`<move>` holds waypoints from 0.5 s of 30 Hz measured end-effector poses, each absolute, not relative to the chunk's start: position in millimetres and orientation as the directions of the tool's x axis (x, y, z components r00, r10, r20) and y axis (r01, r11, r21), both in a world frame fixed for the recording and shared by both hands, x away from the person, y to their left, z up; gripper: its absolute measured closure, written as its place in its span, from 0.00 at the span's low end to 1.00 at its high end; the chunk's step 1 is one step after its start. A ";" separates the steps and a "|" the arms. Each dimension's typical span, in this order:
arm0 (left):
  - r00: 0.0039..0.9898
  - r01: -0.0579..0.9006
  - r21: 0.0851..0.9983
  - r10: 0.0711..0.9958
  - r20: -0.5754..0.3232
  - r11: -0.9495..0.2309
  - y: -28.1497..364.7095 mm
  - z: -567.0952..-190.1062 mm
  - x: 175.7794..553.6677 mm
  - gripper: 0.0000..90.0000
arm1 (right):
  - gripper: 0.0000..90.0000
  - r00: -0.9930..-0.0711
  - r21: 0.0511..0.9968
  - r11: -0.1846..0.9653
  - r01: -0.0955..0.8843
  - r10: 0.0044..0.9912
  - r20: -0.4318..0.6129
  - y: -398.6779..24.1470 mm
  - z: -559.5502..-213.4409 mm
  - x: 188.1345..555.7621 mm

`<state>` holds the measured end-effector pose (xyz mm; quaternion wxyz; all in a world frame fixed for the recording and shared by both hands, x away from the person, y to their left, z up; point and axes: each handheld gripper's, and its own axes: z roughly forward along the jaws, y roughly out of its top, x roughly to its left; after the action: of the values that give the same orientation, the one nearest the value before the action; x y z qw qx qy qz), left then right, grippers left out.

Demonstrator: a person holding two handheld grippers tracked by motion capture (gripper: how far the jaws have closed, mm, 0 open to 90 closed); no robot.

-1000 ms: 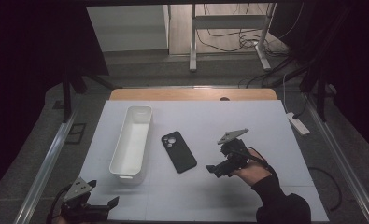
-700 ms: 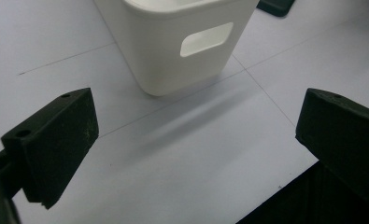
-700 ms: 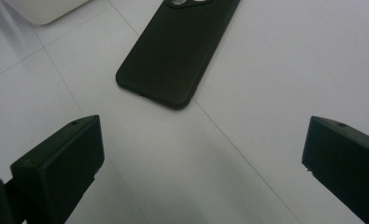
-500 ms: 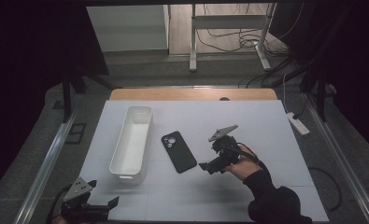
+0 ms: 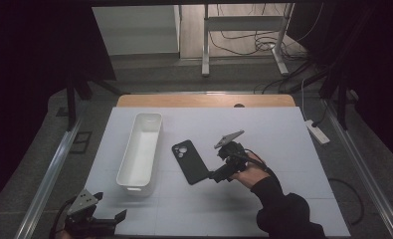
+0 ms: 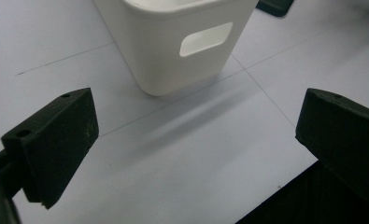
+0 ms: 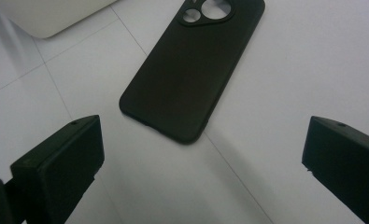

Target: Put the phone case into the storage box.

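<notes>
Right gripper has been closing on the phone case, jaws spread; case lying ungrasped beside the bin.

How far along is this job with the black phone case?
Hardly begun. The phone case lies flat on the table, ungrasped, beside the white bin. The right tongs hang open at its near end, apparently about to grip. The left tongs wait open. Lifting remains.

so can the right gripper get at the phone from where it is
Probably yes. The right gripper is open and sits just off the near end of the phone, which lies flat on the table with nothing between the jaws and it.
</notes>
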<state>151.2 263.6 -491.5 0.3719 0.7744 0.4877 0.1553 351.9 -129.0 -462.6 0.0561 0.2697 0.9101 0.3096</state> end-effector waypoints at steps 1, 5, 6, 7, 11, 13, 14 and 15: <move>0.476 0.640 0.728 0.871 -0.122 -0.247 263.6 -491.5 151.2 0.00 | 0.00 -0.849 0.593 0.665 0.455 0.524 0.064 -128.1 -462.9 352.4; 0.476 0.640 0.728 0.871 -0.124 -0.246 263.7 -491.5 151.3 0.00 | 0.00 -0.848 0.589 0.665 0.460 0.526 0.069 -122.0 -464.0 354.7; 0.476 0.640 0.728 0.871 -0.124 -0.246 263.7 -491.6 151.3 0.00 | 0.00 -0.851 0.588 0.670 0.452 0.521 0.060 -120.8 -464.4 355.7; 0.476 0.640 0.727 0.871 -0.124 -0.246 263.7 -491.5 151.4 0.00 | 0.00 -0.851 0.586 0.672 0.453 0.522 0.058 -118.6 -464.3 356.3; 0.475 0.640 0.728 0.871 -0.125 -0.245 263.8 -491.6 151.4 0.00 | 0.00 -0.851 0.575 0.682 0.453 0.523 0.050 -111.0 -465.3 358.7; 0.476 0.641 0.728 0.870 -0.126 -0.245 263.9 -491.6 151.4 0.00 | 0.00 -0.851 0.569 0.685 0.455 0.524 0.050 -108.4 -465.8 359.7; 0.476 0.640 0.728 0.870 -0.126 -0.245 263.9 -491.6 151.4 0.00 | 0.00 -0.852 0.568 0.687 0.453 0.522 0.049 -105.8 -466.1 360.7; 0.476 0.640 0.728 0.870 -0.126 -0.245 263.9 -491.6 151.4 0.00 | 0.00 -0.852 0.568 0.685 0.456 0.521 0.055 -103.5 -466.7 362.2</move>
<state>151.4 263.9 -491.6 0.3731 0.7739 0.4880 0.1541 362.2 -103.5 -466.7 0.0553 0.2664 0.9163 0.2938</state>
